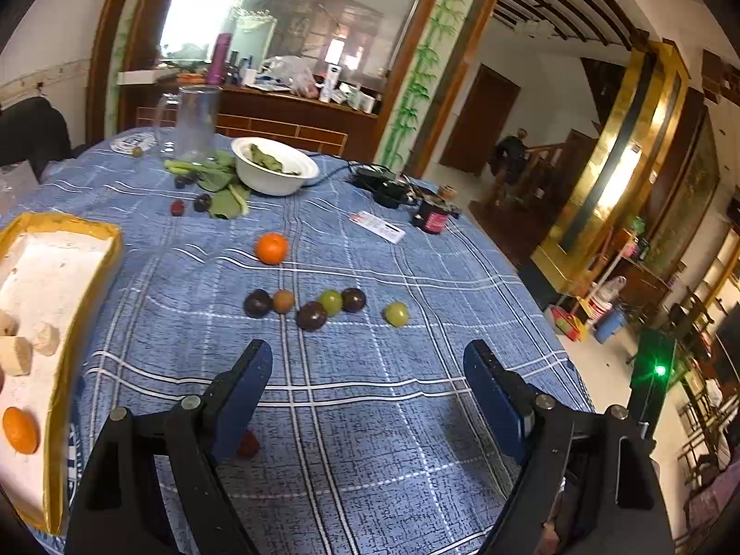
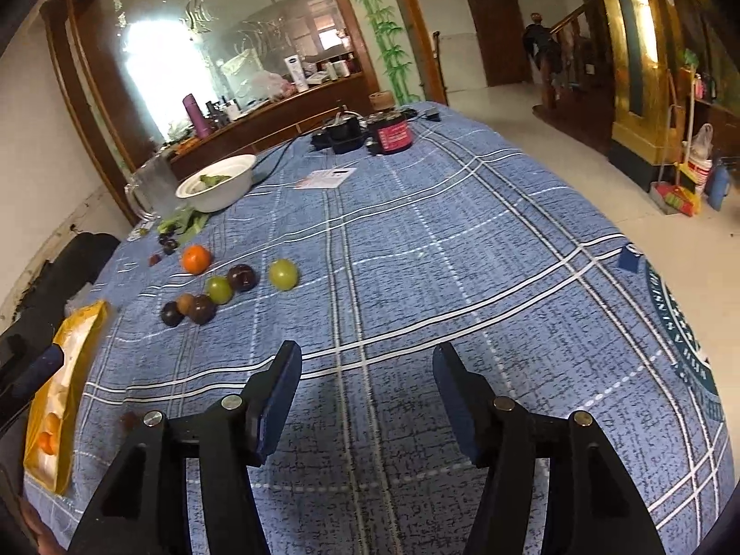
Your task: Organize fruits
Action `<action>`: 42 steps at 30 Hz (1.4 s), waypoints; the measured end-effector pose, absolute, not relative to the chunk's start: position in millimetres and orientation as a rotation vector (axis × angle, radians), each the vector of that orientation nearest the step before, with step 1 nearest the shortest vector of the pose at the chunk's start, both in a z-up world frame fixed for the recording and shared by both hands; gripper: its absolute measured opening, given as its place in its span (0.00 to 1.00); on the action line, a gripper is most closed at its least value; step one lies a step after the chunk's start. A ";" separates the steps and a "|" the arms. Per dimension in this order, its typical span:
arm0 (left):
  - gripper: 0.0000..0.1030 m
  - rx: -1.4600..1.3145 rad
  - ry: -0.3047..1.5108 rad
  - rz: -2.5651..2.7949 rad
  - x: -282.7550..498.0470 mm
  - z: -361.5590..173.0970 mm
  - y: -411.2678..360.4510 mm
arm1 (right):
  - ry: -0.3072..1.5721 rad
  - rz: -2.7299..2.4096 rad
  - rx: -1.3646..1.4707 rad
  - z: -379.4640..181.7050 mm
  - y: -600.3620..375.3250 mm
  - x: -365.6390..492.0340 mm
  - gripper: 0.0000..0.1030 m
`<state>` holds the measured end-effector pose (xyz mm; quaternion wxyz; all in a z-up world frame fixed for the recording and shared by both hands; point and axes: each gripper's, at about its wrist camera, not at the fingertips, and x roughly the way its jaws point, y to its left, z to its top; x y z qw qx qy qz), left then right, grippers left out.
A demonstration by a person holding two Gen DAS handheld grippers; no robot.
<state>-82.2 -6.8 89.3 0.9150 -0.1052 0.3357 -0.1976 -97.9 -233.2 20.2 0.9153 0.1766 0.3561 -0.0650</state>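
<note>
On the blue plaid tablecloth lie an orange (image 1: pixel 271 248) (image 2: pixel 196 258), a cluster of dark plums (image 1: pixel 257 303) (image 2: pixel 201 309), a brown fruit (image 1: pixel 283 301), and green fruits (image 1: pixel 396 314) (image 2: pixel 283 274). A yellow-rimmed tray (image 1: pixel 88 277) (image 2: pixel 81 323) at the left holds an orange (image 1: pixel 20 430) and pale chunks (image 1: pixel 16 355). My left gripper (image 1: pixel 367 360) is open and empty, hovering short of the cluster. My right gripper (image 2: pixel 367 363) is open and empty, right of the fruit. A small red fruit (image 1: pixel 248 445) lies by the left finger.
A white bowl (image 1: pixel 274 165) (image 2: pixel 217 182) with greens, leafy vegetables (image 1: pixel 222 189), a clear pitcher (image 1: pixel 196 122), small dark fruits (image 1: pixel 202 202), a card (image 1: pixel 377 226), a dark jar (image 1: pixel 432 217) (image 2: pixel 393 132) and cables stand at the table's far side. The table edge drops off at right.
</note>
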 end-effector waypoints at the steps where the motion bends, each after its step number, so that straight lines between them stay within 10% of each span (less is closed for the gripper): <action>1: 0.81 -0.220 0.693 -0.414 -81.4 88.7 -6.6 | 0.739 -0.151 0.362 19.2 -234.2 -97.2 0.61; 18: 0.88 -0.282 0.652 -0.162 -92.5 93.0 123.2 | 0.805 0.020 0.389 46.1 -237.8 -3.5 0.62; 21: 0.88 -0.262 0.694 -0.227 -88.3 84.3 115.0 | 0.835 0.054 0.380 36.0 -223.4 27.5 0.39; 26: 0.69 -0.183 0.750 -0.313 -81.7 72.3 86.4 | 0.873 0.134 0.349 13.3 -198.6 38.2 0.39; 36: 0.67 0.010 0.880 -0.336 -66.9 28.2 23.9 | 0.907 0.141 0.279 -1.7 -194.1 46.7 0.38; 40: 0.27 0.076 0.934 -0.313 -62.7 12.6 15.2 | 0.897 0.123 0.222 -0.9 -186.3 49.2 0.38; 42: 0.27 0.070 0.919 -0.311 -64.4 14.2 16.9 | 0.897 0.114 0.188 -0.8 -181.8 48.6 0.34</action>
